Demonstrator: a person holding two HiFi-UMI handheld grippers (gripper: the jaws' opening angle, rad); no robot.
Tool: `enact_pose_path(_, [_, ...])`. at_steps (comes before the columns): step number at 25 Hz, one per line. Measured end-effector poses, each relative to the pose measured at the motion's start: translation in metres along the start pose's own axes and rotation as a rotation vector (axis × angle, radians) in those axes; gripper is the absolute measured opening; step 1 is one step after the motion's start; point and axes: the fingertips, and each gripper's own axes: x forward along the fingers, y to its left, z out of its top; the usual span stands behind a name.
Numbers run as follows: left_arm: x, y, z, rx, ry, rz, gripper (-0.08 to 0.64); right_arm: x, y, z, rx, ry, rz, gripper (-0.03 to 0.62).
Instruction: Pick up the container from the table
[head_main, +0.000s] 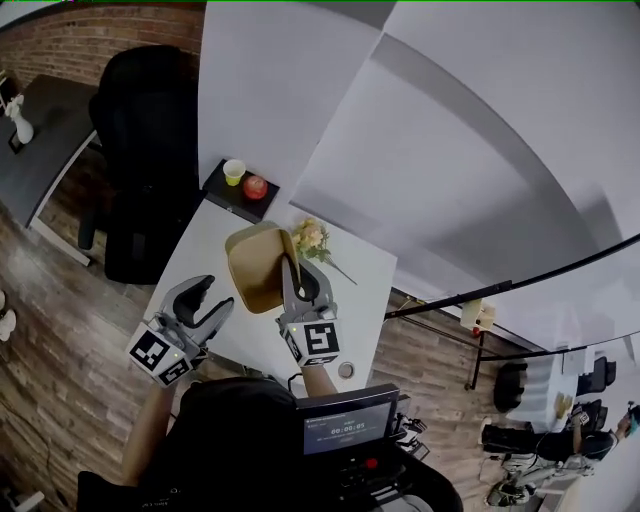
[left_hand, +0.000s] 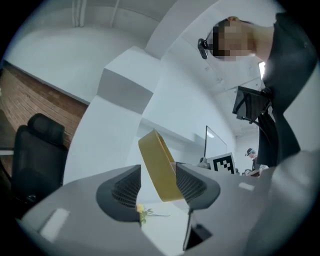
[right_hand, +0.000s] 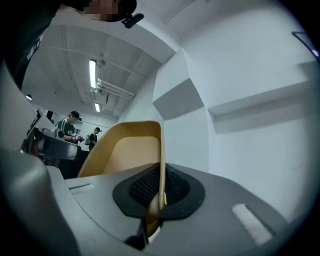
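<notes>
A black office chair (head_main: 150, 150) stands against the white table's (head_main: 205, 250) left edge. Above the table's middle, the right gripper (head_main: 293, 275) pinches the tan container's (head_main: 258, 268) wall, holding it aloft. The left gripper (head_main: 212, 298) is spread beside it, flowers (head_main: 312, 240) lie just behind, and a small tray (head_main: 240, 192) sits at the far corner.

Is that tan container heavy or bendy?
Probably light: the right gripper holds the container up by one thin wall alone. Likely fairly stiff, since its walls show no sag. It may swing or slip, pinched only at the rim.
</notes>
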Motion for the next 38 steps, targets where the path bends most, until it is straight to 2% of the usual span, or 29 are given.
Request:
enact_pose_path(2, [0.008, -0.008, 0.001, -0.025, 0.004, -0.063, 0.226, -0.009, 0.004, 0.014, -0.036, -0.025, -0.024, 0.014])
enact_pose_path(5, [0.019, -0.018, 0.000, -0.070, 0.000, -0.137, 0.241, -0.023, 0.008, 0.021, -0.065, -0.034, -0.035, 0.014])
enact_pose_path(8, [0.030, -0.031, -0.001, -0.116, -0.013, -0.213, 0.241, -0.038, 0.006, 0.021, -0.051, -0.049, -0.050, 0.014])
enact_pose_path(10, [0.038, -0.040, -0.001, -0.129, -0.016, -0.261, 0.241, -0.046, 0.006, 0.025, -0.048, -0.081, -0.037, 0.015])
enact_pose_path(13, [0.048, -0.048, -0.001, -0.117, -0.006, -0.299, 0.237, -0.053, 0.009, 0.020, -0.064, -0.060, -0.006, 0.018])
enact_pose_path(16, [0.053, -0.041, -0.002, -0.080, 0.008, -0.252, 0.201, -0.058, 0.013, 0.015, -0.053, -0.042, 0.054, 0.044])
enact_pose_path(19, [0.059, -0.024, -0.010, -0.019, 0.036, -0.152, 0.131, -0.067, 0.025, 0.013, -0.078, -0.034, 0.139, 0.150])
enact_pose_path(22, [0.063, -0.005, -0.014, 0.035, 0.058, -0.072, 0.127, -0.077, 0.030, 0.017, -0.077, -0.049, 0.164, 0.141])
enact_pose_path(26, [0.064, 0.010, -0.008, 0.078, 0.051, -0.022, 0.127, -0.087, 0.013, 0.021, -0.126, -0.046, 0.089, 0.139])
enact_pose_path(29, [0.061, 0.012, 0.003, 0.124, 0.008, 0.001, 0.127, -0.090, -0.002, 0.026, -0.187, -0.058, -0.011, 0.137])
enact_pose_path(31, [0.059, 0.010, 0.012, 0.157, -0.032, 0.019, 0.127, -0.092, -0.009, 0.024, -0.186, -0.046, -0.057, 0.134])
enact_pose_path(38, [0.058, 0.003, 0.022, 0.221, -0.083, 0.027, 0.127, -0.093, -0.009, 0.017, -0.150, -0.031, -0.054, 0.132])
